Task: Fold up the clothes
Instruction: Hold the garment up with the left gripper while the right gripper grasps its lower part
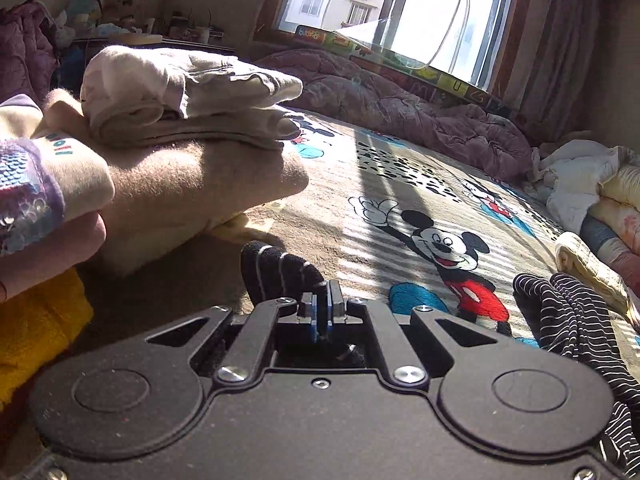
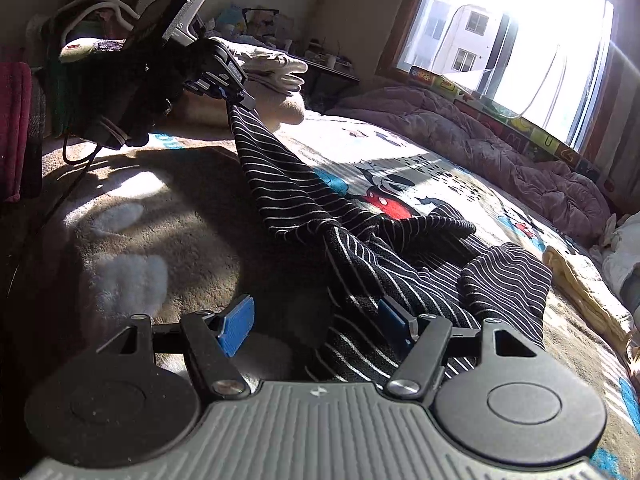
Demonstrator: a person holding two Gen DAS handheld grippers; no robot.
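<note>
A black garment with thin white stripes [image 2: 304, 196] lies rumpled on the Mickey Mouse blanket [image 2: 168, 208]. One end of it is lifted off the bed, and my left gripper [image 2: 234, 98] is shut on that end at the upper left. In the left wrist view the left gripper [image 1: 323, 312] pinches a black striped fold [image 1: 280, 272], and more of the garment [image 1: 572, 320] lies at the right. My right gripper [image 2: 316, 324] is open low over the bed. The garment's near part lies between its blue pads [image 2: 236, 328], against the right one, unpressed.
A stack of folded cream and beige clothes [image 1: 192, 148] sits at the left of the bed, with a sequinned cream piece [image 1: 40, 184] and a yellow cloth [image 1: 36, 332] nearer. A purple quilt [image 1: 420, 108] lies under the window [image 1: 400, 0]. Unfolded clothes [image 1: 592, 184] are piled at the right.
</note>
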